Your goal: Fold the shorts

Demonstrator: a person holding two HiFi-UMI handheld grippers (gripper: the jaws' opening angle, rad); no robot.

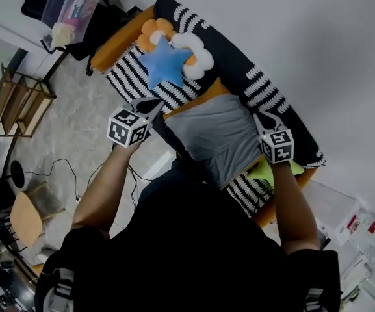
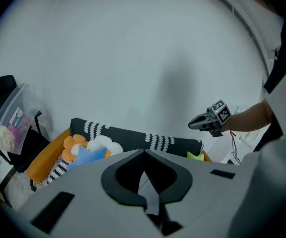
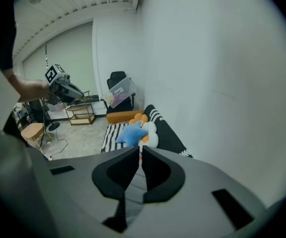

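Observation:
In the head view the grey shorts (image 1: 213, 135) hang spread out over the sofa seat, held by two upper corners. My left gripper (image 1: 153, 111) grips the left corner and my right gripper (image 1: 260, 119) the right one. The left gripper view shows its jaws (image 2: 143, 152) closed, with a strip of grey fabric (image 2: 151, 197) pinched between them. The right gripper's jaws (image 3: 140, 150) stand a hair apart, with grey cloth (image 3: 133, 182) caught between the pads. Each gripper view also shows the other gripper in the air, the right gripper (image 2: 202, 123) and the left gripper (image 3: 71, 90).
The sofa (image 1: 239, 64) has a black backrest, striped covers and orange sides. A blue star cushion (image 1: 164, 64), an orange flower cushion (image 1: 153, 32) and a white cloud cushion (image 1: 197, 51) lie at its far end. A green item (image 1: 265, 171) lies near the right gripper. A wooden rack (image 1: 18, 103) and a stool (image 1: 28, 216) stand on the floor.

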